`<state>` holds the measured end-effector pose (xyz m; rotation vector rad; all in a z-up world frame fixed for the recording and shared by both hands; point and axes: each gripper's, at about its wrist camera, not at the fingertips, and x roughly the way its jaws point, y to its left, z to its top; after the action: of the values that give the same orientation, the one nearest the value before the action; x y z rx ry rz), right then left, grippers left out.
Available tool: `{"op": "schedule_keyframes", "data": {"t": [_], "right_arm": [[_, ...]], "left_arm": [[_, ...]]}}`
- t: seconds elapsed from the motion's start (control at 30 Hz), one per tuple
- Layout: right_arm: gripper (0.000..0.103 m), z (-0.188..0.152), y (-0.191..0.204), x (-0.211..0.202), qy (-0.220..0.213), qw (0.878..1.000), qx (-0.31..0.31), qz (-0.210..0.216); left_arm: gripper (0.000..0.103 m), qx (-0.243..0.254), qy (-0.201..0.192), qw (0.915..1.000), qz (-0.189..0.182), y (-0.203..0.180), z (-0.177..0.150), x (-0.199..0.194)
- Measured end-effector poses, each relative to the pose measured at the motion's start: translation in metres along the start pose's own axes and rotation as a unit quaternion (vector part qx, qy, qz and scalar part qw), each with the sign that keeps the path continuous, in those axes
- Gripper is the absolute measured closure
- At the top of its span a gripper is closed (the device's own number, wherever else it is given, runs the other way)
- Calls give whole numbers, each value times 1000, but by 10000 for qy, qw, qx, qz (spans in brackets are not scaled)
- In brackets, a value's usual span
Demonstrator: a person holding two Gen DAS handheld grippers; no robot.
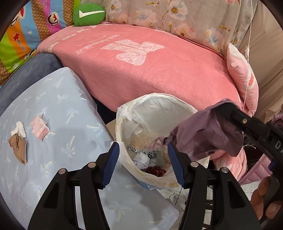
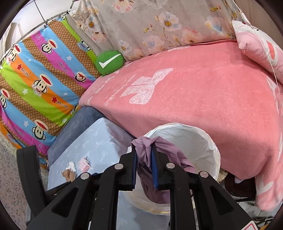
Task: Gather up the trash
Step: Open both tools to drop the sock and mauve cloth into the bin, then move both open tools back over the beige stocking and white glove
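Note:
A white-lined trash bin (image 1: 155, 113) stands between the light blue table (image 1: 53, 109) and the pink bed; it holds several scraps. My right gripper (image 2: 144, 146) is shut on a crumpled purple bag (image 2: 159, 148) and holds it over the bin's rim (image 2: 208, 141); the bag also shows in the left wrist view (image 1: 207, 134). My left gripper (image 1: 143, 148) is open and empty, just above the bin's near edge. On the table lie a brown scrap (image 1: 18, 148), a white tissue (image 1: 20, 128) and a pink wrapper (image 1: 39, 128).
A pink blanket (image 1: 150, 67) covers the bed behind the bin. A pink pillow (image 1: 244, 77) and a green cushion (image 1: 88, 14) lie on it. A colourful cartoon quilt (image 2: 35, 85) hangs at the left. A thin white cord (image 1: 247, 53) dangles at the right.

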<state>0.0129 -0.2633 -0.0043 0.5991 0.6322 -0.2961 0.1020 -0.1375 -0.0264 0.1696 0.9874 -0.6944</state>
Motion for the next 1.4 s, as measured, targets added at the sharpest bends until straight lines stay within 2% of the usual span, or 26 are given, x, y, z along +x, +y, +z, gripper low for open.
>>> {"op": "schedule_keyframes", "data": {"t": [0.3,0.4,0.47,0.67,1.1,1.4], "right_arm": [[86,-31,-11,23,526,9982,-79,-267],[82,-38,-9,26,612,9976,-149,-291],[71,-41,-9,28,643,9972,-192,-334],[69,-60,-9,37,912,9944,-328,-427],[69,-48,22,30,743,9952,-585,-269],[69,-48,49,40,787,9937,-789,-154]], "left_arm": [[49,-72,34,9999,77,7,-4,1],[49,-137,47,9999,73,10,-4,1],[49,-152,48,9998,79,11,-4,1],[47,-174,11,9998,78,16,-8,-3],[46,-323,-68,9994,111,32,-8,-11],[46,-595,-68,9980,222,60,-16,-14]]}}
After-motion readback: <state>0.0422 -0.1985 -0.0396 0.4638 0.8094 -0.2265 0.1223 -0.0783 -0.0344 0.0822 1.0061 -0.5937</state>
